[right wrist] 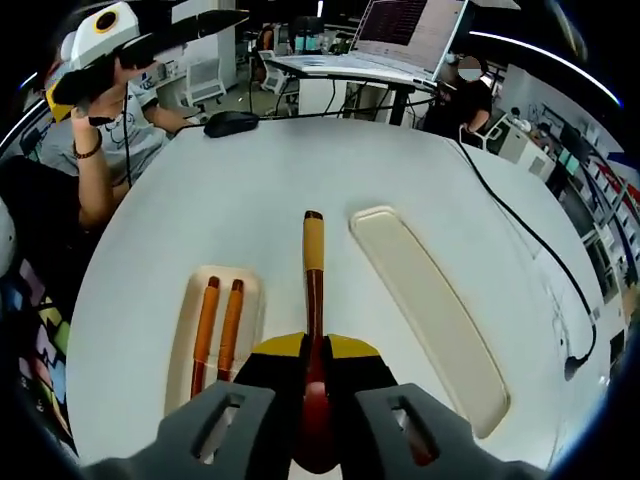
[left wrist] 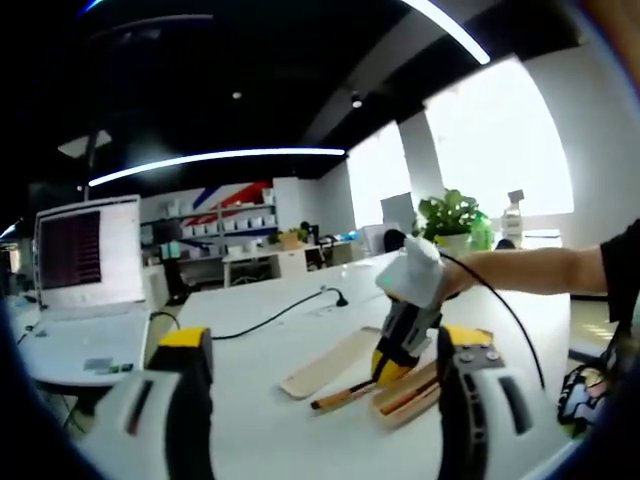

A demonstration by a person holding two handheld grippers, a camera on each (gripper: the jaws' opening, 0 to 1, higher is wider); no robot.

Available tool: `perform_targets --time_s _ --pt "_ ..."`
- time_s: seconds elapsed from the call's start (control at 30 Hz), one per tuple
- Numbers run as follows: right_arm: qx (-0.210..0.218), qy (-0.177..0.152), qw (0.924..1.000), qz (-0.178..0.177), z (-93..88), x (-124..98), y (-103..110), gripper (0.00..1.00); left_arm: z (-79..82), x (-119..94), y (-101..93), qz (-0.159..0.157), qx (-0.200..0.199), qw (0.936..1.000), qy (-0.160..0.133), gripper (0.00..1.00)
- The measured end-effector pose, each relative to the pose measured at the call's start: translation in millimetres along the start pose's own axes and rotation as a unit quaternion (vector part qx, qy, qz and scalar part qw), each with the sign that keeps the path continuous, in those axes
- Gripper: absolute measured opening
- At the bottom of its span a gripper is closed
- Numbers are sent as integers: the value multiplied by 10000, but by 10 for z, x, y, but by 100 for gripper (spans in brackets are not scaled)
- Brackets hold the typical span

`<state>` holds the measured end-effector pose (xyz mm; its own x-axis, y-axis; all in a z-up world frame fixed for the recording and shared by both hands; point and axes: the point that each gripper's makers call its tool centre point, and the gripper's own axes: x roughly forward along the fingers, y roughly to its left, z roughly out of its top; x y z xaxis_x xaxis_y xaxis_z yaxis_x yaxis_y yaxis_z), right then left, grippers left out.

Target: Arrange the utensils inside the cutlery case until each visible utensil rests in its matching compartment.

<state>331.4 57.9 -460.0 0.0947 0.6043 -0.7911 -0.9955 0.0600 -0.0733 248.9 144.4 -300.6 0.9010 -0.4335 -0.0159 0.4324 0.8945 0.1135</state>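
cutlery case (left wrist: 408,396) lies on the white table (left wrist: 270,350) in the left gripper view, beyond the left gripper (left wrist: 325,395), jaws apart on nothing; right gripper view: the right gripper (right wrist: 314,400) clamps a spoon (right wrist: 314,300) between case (right wrist: 215,330), holding two chopsticks (right wrist: 219,325), and lid (right wrist: 430,310)

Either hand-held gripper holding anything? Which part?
Right hand-held gripper clamps the brown wooden spoon near its dark bowl end, yellow-tipped handle pointing away. Left hand-held gripper is open, empty.
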Motion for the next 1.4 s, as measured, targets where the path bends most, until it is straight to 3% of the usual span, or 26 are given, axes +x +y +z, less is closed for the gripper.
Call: perform_targets --time_s 0.3,0.57,0.73,1.07,1.4 --pt "-114 -189 9994 -274 49 -240 -31 4 -36 20 -79 -64 28 10000 46 98" --pt "-206 -268 9981 -519 -1 -533 110 4 -68 14 -123 -6 5 10000 38 98" --pt "-193 -260 9981 -531 -79 -648 289 4 -19 -20 45 20 -20 10000 17 97" --pt "-259 -140 9981 -544 -234 -689 541 4 -5 -17 174 2 -5 10000 75 97" --pt "-333 5 9981 -523 -345 -596 639 5 20 -33 233 67 -41 10000 57 98"
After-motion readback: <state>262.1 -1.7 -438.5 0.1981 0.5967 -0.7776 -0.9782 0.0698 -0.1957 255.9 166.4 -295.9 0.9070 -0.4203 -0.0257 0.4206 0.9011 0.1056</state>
